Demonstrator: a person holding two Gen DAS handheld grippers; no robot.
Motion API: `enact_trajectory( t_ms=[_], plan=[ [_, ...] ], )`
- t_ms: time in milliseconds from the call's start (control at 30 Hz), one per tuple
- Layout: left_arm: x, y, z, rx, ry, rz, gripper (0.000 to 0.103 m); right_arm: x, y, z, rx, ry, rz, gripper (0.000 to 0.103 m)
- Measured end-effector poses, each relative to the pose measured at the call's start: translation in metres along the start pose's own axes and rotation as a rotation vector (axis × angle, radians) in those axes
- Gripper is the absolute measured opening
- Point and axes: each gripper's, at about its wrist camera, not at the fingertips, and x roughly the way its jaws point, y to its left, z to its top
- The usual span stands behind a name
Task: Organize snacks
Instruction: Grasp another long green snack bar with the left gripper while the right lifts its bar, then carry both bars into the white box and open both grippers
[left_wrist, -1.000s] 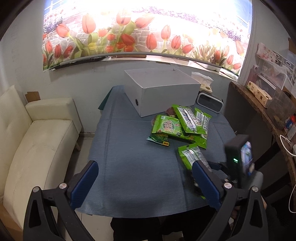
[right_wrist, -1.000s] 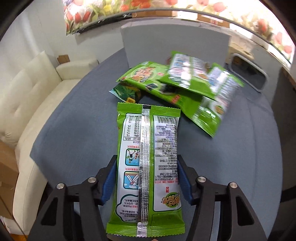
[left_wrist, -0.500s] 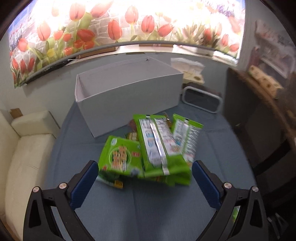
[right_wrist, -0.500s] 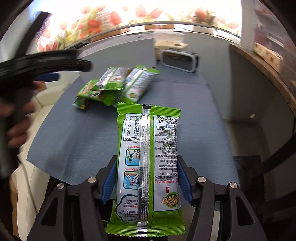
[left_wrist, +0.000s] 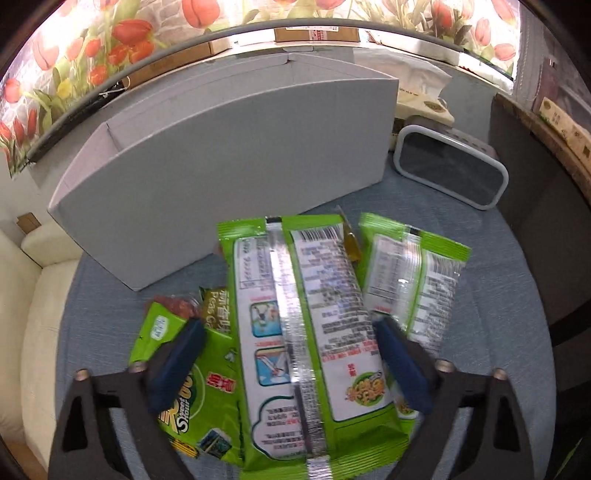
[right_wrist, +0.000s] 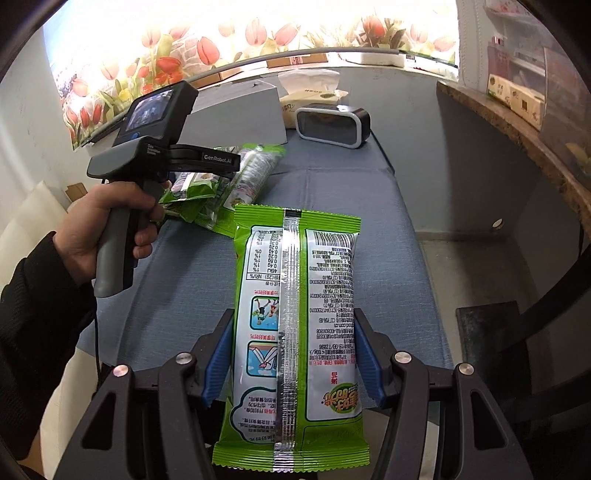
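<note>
Green snack packet (right_wrist: 295, 325) sits clamped in right gripper (right_wrist: 291, 365); left gripper (left_wrist: 291, 365), closing, straddles another untouched.

I'm gripping a green snack packet (right_wrist: 295, 314) in my right gripper (right_wrist: 291, 363), with my left hand (right_wrist: 107, 225) holding its gripper over the pile (right_wrist: 221, 177).

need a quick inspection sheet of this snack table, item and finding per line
surface: blue-grey cloth over the table
job's things: pile of green snack packs in front of grey box; one more snack pack in the right hand-held gripper
clutter: clock, tissue box
grippers: left hand-held gripper straddles the top pack, jaws just closing, pads not pressing; right one shut on its pack
cables: one black cable hanging below the left handle
surroundings: cream sofa, tulip mural, wooden shelf
</note>
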Motion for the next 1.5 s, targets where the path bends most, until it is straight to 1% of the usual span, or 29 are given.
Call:
enact_trajectory(
  t_ms=[33, 167, 333, 433, 600, 700, 800, 900, 967, 1000, 1100, 1200, 1267, 1333, 1400, 1433, 1500],
  plan=[
    [-0.001, 0.0, 0.001, 0.003, 0.0, -0.017, 0.077, -0.003, 0.001, -0.002, 0.0, -0.001, -0.003, 0.064],
    [-0.001, 0.006, 0.004, -0.029, 0.032, -0.068, 0.07, 0.0, 0.002, -0.001, -0.007, -0.004, 0.003, 0.064],
    [-0.012, 0.015, 0.002, -0.044, 0.02, -0.086, 0.069, -0.001, 0.005, -0.002, -0.022, -0.007, 0.007, 0.064],
    [-0.028, 0.015, 0.006, -0.04, -0.006, -0.105, 0.069, -0.002, 0.005, 0.0, -0.029, -0.01, 0.009, 0.064],
    [-0.077, 0.026, 0.002, -0.028, -0.08, -0.139, 0.069, -0.005, 0.011, 0.009, -0.045, -0.027, 0.019, 0.064],
    [-0.099, 0.041, 0.001, -0.044, -0.106, -0.158, 0.069, -0.004, 0.016, 0.024, -0.058, -0.039, 0.034, 0.064],
    [-0.116, 0.06, 0.004, -0.072, -0.129, -0.162, 0.069, 0.002, 0.026, 0.053, -0.102, -0.067, 0.046, 0.064],
    [-0.129, 0.084, 0.016, -0.101, -0.151, -0.173, 0.069, 0.012, 0.036, 0.082, -0.15, -0.097, 0.07, 0.064],
    [-0.131, 0.096, 0.028, -0.117, -0.166, -0.163, 0.069, 0.025, 0.044, 0.11, -0.187, -0.102, 0.081, 0.064],
    [-0.133, 0.107, 0.038, -0.134, -0.174, -0.17, 0.069, 0.029, 0.046, 0.119, -0.195, -0.108, 0.085, 0.064],
    [-0.13, 0.129, 0.065, -0.176, -0.19, -0.183, 0.069, 0.05, 0.055, 0.165, -0.207, -0.117, 0.106, 0.064],
    [-0.119, 0.152, 0.097, -0.205, -0.199, -0.211, 0.069, 0.073, 0.062, 0.218, -0.2, -0.122, 0.142, 0.064],
    [-0.107, 0.162, 0.117, -0.209, -0.192, -0.22, 0.07, 0.091, 0.069, 0.255, -0.216, -0.13, 0.148, 0.064],
    [-0.091, 0.171, 0.134, -0.237, -0.191, -0.245, 0.07, 0.108, 0.075, 0.284, -0.221, -0.142, 0.141, 0.064],
    [-0.07, 0.178, 0.148, -0.26, -0.152, -0.259, 0.07, 0.132, 0.078, 0.317, -0.185, -0.098, 0.181, 0.064],
    [-0.061, 0.181, 0.152, -0.266, -0.14, -0.265, 0.07, 0.14, 0.081, 0.328, -0.182, -0.093, 0.193, 0.064],
    [-0.043, 0.186, 0.158, -0.27, -0.115, -0.254, 0.07, 0.157, 0.09, 0.349, -0.194, -0.072, 0.185, 0.064]
  ],
)
